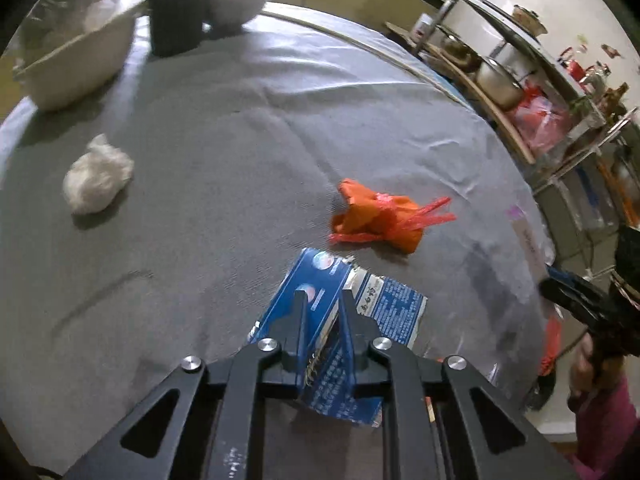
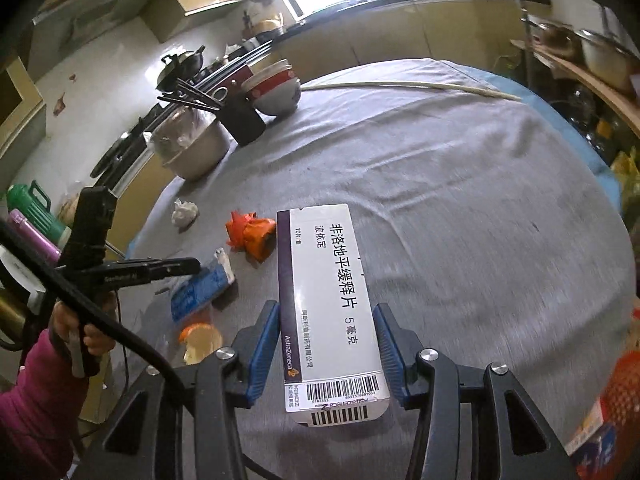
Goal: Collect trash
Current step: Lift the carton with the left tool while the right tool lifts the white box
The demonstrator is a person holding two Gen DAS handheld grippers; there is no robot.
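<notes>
While the left hand-held gripper (image 1: 322,300) pinches a light, crushable blue carton (image 1: 344,320) low in frame, the right hand-held gripper (image 2: 326,322) clasps a stiff white medicine box (image 2: 330,308) by its long sides above the desk (image 2: 480,200).

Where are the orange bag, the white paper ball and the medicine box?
orange bag (image 1: 376,220), left wrist view, its crumpled middle.
white paper ball (image 1: 96,180), left wrist view, its centre.
medicine box (image 2: 328,300), right wrist view, its printed top face.

A blue carton (image 1: 320,320) with white print, an orange wrapper (image 1: 376,220), a white paper wad (image 1: 98,176) and a white, purple-edged medicine box (image 2: 328,300) show against the grey bench (image 1: 240,120) cloth.
</notes>
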